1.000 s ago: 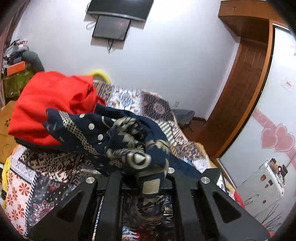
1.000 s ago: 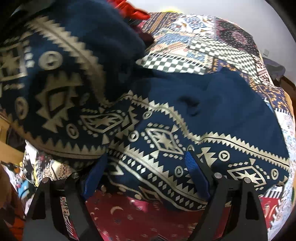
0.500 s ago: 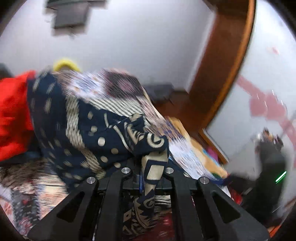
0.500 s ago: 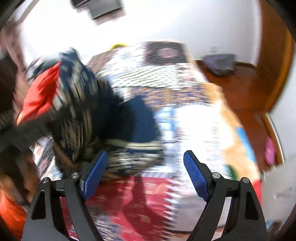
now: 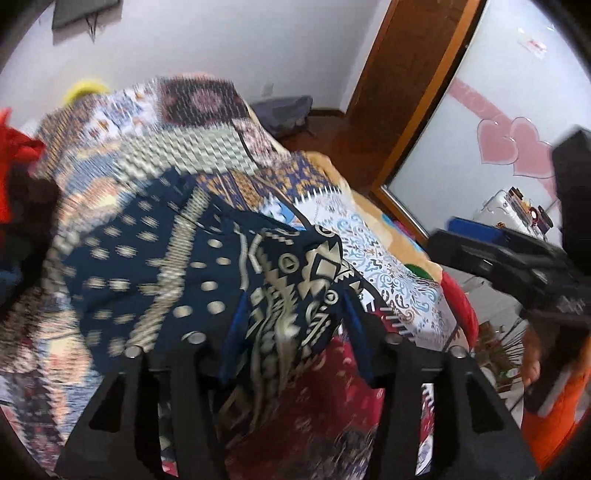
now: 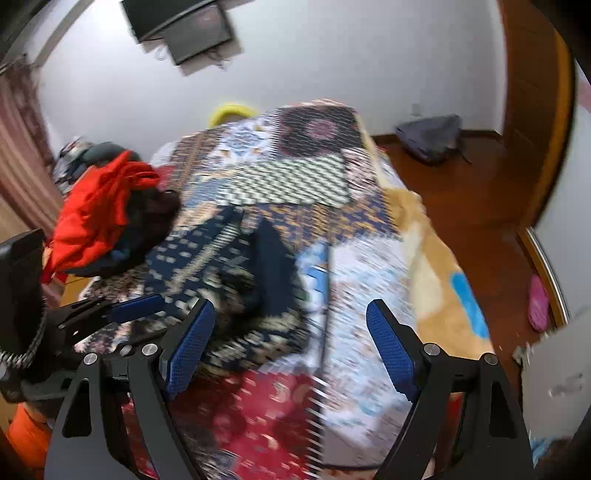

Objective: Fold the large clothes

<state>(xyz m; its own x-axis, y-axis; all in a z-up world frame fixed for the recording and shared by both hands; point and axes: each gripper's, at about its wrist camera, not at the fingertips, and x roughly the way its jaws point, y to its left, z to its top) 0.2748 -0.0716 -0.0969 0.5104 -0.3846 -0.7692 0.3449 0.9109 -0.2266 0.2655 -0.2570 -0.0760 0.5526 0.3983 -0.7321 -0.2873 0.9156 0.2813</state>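
Note:
A navy garment with beige geometric patterns lies crumpled on the patchwork bedspread. My left gripper has its blue-padded jaws spread, and a fold of the garment drapes loosely between them. In the right wrist view the garment lies left of centre on the bed. My right gripper is open and empty, held above the bed just in front of the garment. The left gripper shows at the left edge of that view.
A pile of red and dark clothes sits at the bed's left side. A yellow object lies at the head of the bed. A wooden floor with a grey bag lies to the right. A wall screen hangs above.
My left gripper, shut on the garment before, has opened its jaws and swung right, lowering the garment onto the bed. My right gripper has pulled back from the garment and stays open.

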